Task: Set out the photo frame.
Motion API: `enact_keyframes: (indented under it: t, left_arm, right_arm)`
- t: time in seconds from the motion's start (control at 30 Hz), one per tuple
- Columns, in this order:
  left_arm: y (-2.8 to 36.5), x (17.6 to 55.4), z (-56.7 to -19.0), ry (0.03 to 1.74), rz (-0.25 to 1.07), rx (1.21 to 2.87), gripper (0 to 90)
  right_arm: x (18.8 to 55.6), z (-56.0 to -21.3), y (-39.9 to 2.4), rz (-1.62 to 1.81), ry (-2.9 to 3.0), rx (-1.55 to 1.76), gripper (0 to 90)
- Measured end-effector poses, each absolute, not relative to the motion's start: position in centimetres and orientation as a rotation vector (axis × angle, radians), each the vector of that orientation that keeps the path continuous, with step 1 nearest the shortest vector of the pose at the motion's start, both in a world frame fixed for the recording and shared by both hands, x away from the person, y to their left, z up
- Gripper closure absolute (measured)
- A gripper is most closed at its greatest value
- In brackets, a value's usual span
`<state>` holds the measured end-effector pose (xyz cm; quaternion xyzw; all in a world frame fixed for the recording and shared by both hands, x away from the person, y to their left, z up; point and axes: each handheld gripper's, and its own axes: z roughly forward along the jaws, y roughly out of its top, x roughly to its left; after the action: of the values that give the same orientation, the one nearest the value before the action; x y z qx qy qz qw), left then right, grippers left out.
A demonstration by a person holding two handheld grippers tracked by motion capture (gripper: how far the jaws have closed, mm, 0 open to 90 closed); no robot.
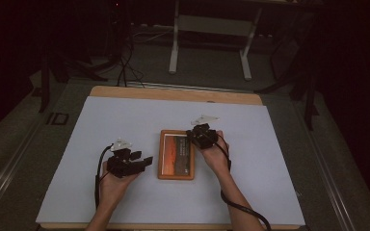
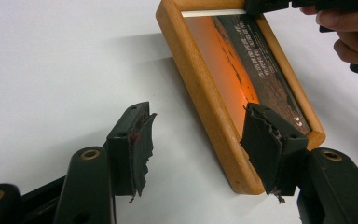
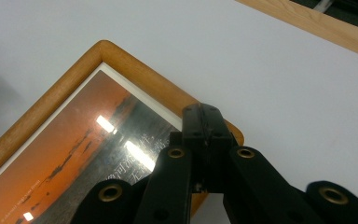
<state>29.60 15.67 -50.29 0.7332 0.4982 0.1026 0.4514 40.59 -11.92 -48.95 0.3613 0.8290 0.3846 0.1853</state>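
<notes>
Left gripper (image 1: 142, 158), held near the left of the white table cover (image 1: 125, 120): jaws spread apart, empty, one torn pad (image 2: 142, 144) over bare cover, the other above the wooden picture frame (image 1: 176, 155)'s near corner. Centre: the frame lies flat, holding an orange sunset print (image 2: 223, 70) with pale lines of writing, too small to read. Right gripper (image 1: 196, 133): jaws together at the frame's far right corner, seemingly resting on the wooden edge (image 3: 168, 100), nothing visibly clamped between them. The right hand (image 1: 216, 155) lies just right of the frame.
</notes>
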Motion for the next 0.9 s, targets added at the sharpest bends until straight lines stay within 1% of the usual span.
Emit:
enact_keyframes:
  t: [0.37,0.6,0.9]
  left_arm:
    - [15.9,29.5,-50.0,1.235,0.252,1.783,42.2]
    - [15.6,29.4,-49.9,1.223,0.217,1.754,40.4]
    - [14.5,29.2,-49.4,1.163,0.166,1.763,38.7]
  right_arm:
    - [40.8,-49.5,-12.6,1.061,2.327,1.058,89.9]
    - [41.2,-50.4,-13.7,1.048,2.335,1.119,89.9]
    - [41.4,-51.3,-14.2,1.025,2.342,1.175,89.9]
